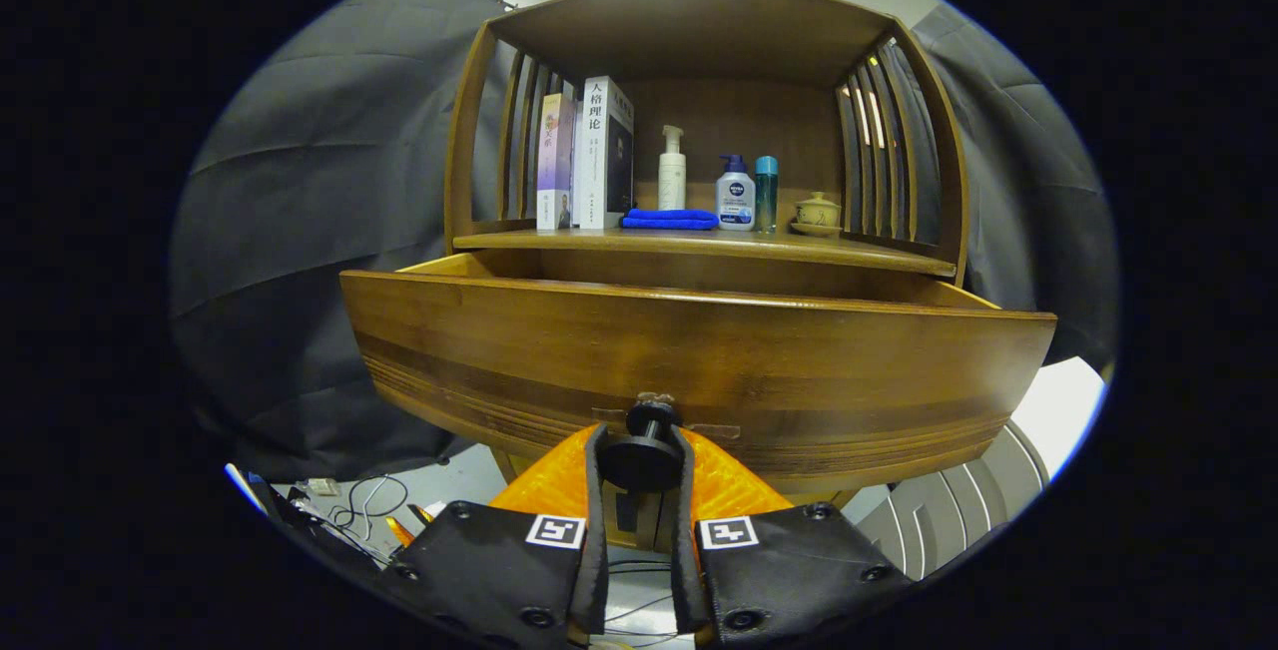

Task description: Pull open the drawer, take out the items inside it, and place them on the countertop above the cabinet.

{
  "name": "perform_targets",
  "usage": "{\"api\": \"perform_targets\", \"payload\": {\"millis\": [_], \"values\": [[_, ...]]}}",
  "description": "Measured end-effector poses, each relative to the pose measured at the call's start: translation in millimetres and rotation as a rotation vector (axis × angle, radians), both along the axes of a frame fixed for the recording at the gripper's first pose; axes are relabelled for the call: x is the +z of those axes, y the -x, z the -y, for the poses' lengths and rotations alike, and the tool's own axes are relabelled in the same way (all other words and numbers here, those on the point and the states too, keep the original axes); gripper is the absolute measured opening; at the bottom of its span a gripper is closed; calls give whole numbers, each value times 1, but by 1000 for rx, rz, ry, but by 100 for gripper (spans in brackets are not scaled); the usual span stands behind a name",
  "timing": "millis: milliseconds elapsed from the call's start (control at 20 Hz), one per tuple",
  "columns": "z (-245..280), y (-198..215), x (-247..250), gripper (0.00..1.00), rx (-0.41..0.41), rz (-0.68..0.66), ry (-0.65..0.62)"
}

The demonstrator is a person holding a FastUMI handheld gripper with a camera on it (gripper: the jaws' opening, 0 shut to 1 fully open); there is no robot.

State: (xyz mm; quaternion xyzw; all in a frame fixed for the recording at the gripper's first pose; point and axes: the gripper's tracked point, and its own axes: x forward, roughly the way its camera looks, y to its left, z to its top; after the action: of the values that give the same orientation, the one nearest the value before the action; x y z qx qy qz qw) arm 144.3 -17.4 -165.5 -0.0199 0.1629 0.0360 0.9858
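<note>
Had gripper (640, 460) closed on black drawer knob (642, 455), both fingers (595, 490) pressing its sides. Drawer (689, 360) pulled partly out, front just ahead of fingers; contents hidden behind front panel. Countertop (849, 253) beyond, above drawer, crowded: books (589, 156), blue cloth (669, 220), pump bottles, lidded ceramic jar (818, 213).

Risks I judged: round knob slipping from pads on off-axis pull; overpull dropping drawer; little free space for placing.

Writing: Chinese book spines; Nivea bottle (735, 196).

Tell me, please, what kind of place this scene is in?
Probably a staged home corner in a recording booth. A wooden cabinet carries books, toiletry bottles and a folded blue cloth on its countertop. Dark cloth hangs behind. The gripper is shut on the knob of the open drawer.
</note>
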Motion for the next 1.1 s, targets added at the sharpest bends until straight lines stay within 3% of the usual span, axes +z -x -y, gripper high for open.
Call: {"api": "perform_targets", "payload": {"millis": [1100], "values": [[-1, -4, -7, 28, 128, -86, 3]]}}
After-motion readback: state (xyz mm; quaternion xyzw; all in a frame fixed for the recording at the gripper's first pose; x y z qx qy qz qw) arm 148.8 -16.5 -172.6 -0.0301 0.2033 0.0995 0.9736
